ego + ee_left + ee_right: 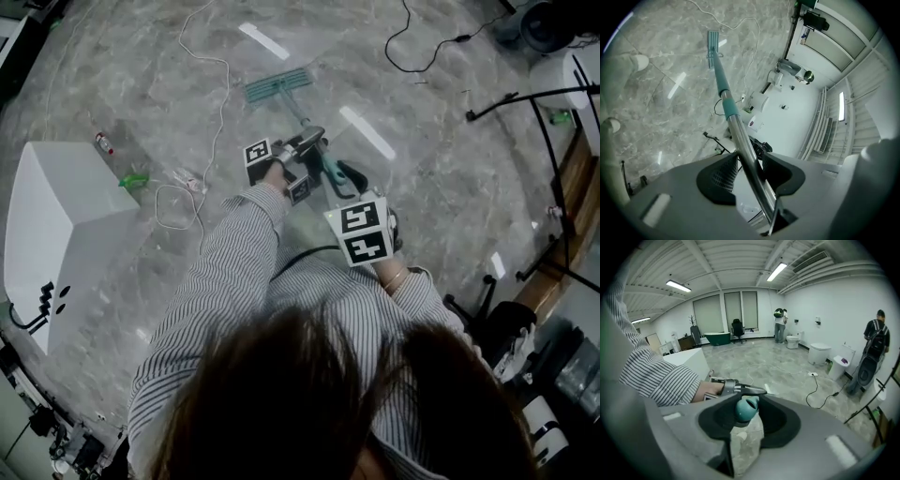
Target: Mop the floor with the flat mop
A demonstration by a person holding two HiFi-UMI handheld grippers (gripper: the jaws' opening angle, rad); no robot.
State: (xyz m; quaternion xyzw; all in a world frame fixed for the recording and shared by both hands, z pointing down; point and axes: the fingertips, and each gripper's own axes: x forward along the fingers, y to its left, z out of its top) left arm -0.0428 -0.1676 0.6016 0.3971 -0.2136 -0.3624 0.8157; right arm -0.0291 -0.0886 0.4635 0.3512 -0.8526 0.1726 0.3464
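The flat mop's teal head (278,86) lies flat on the grey marble floor ahead of me. Its pole (309,127) runs back to both grippers. My left gripper (307,145) is shut on the silver pole (740,136), below the teal sleeve; the mop head (713,43) shows far down the pole in that view. My right gripper (349,178) sits closer to my body, shut on the teal handle end (746,408), which pokes up between its dark pads (780,420). The left gripper (736,389) and a striped sleeve show just beyond it.
A white cabinet (56,216) stands at the left, with a green bottle (133,180) and a white cable (202,56) on the floor nearby. Black cables (422,56) and stands (525,103) lie at the right. Toilets (818,352) and two people stand along the far wall.
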